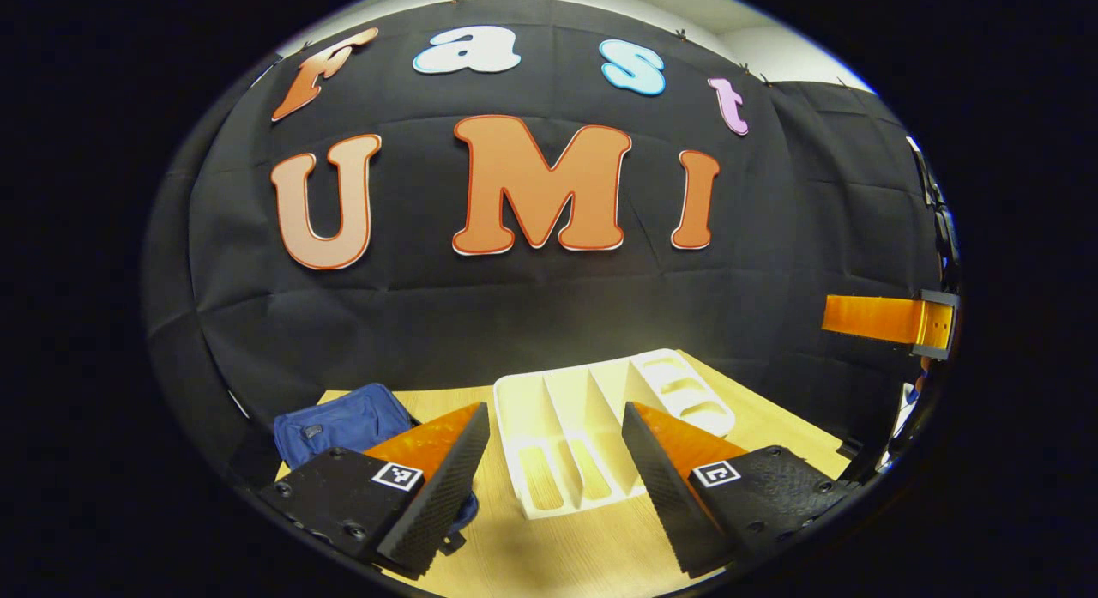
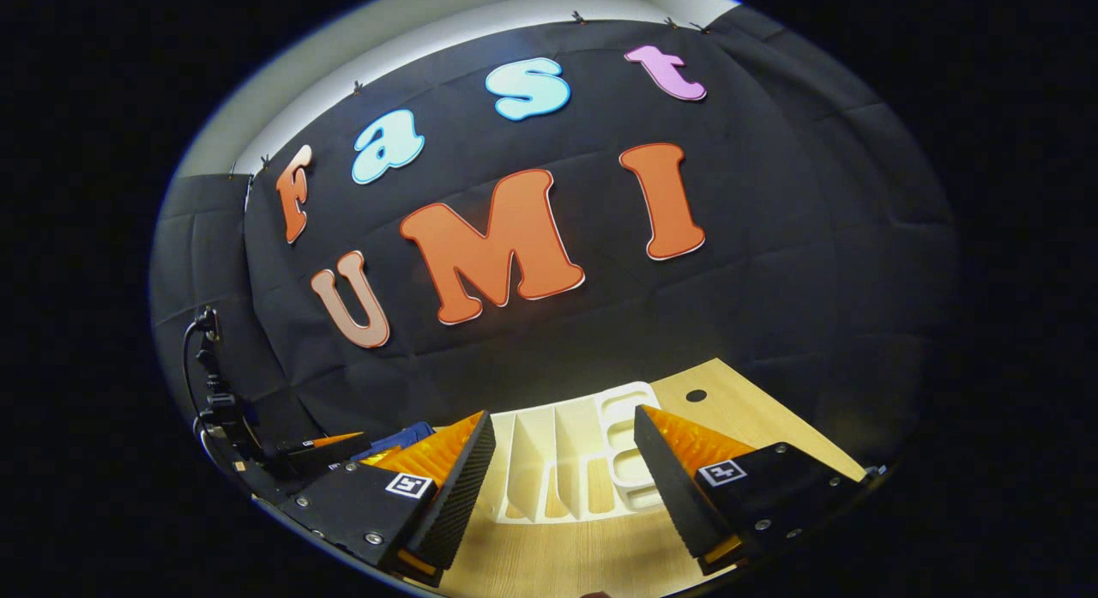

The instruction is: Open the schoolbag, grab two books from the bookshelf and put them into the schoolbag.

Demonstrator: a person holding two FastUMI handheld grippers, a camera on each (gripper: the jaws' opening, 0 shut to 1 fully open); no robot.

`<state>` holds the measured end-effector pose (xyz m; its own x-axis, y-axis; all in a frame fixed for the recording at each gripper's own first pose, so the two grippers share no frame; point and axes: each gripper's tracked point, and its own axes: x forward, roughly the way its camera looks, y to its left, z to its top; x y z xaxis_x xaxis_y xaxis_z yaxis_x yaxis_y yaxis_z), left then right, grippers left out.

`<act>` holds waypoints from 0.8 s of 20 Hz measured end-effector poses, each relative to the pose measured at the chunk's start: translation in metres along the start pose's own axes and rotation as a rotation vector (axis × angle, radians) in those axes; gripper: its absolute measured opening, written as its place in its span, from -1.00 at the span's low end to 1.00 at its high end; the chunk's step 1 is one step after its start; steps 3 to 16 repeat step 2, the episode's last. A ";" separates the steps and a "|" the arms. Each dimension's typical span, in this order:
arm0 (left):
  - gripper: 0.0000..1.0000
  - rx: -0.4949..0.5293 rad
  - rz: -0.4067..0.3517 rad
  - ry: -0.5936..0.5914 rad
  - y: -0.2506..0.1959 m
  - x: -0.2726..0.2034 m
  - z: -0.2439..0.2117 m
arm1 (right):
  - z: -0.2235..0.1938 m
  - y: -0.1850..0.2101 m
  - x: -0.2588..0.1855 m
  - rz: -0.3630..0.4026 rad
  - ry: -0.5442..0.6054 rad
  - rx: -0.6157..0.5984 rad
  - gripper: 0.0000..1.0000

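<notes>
Left gripper [image 1: 556, 461]: I see its two fingers spread wide apart with nothing between them, held above the table's near edge.
Right gripper [image 2: 564, 469]: I see two fingers here too, also standing well apart and holding nothing.
Other gripper seen from the left gripper view: one finger [image 1: 875, 317] pokes in from the far right edge, up in the air against the wall; I cannot tell how its fingers stand from this side.
Schoolbag [image 1: 343, 422]: I count one, blue, lying flat at the table's far left corner, partly behind my left gripper's left finger. In the right gripper view I catch just a blue sliver [image 2: 403, 435] of it. I cannot tell whether it is open.
Bookshelf [image 1: 592, 418]: I count one, a white slotted rack lying on the table, straight ahead between the fingers in both views [image 2: 566, 461], just to the right of the schoolbag.
Bookshelf slots: I count three long slots side by side, plus one end panel with rounded cutouts.
Books: I cannot make out any in the slots.
Table [image 1: 583, 555]: one, light wood, with one small dark hole [image 2: 696, 395] near its far right corner.
</notes>
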<state>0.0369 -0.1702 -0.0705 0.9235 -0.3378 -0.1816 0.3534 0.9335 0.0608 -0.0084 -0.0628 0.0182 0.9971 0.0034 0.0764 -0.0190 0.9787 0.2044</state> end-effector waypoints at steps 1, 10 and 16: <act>0.96 -0.002 -0.006 -0.003 -0.001 0.000 0.001 | -0.001 0.000 -0.001 -0.009 0.003 -0.001 0.92; 0.96 -0.005 -0.014 -0.003 -0.004 0.001 0.001 | -0.002 0.001 0.000 -0.013 0.005 -0.003 0.92; 0.96 -0.005 -0.014 -0.003 -0.004 0.001 0.001 | -0.002 0.001 0.000 -0.013 0.005 -0.003 0.92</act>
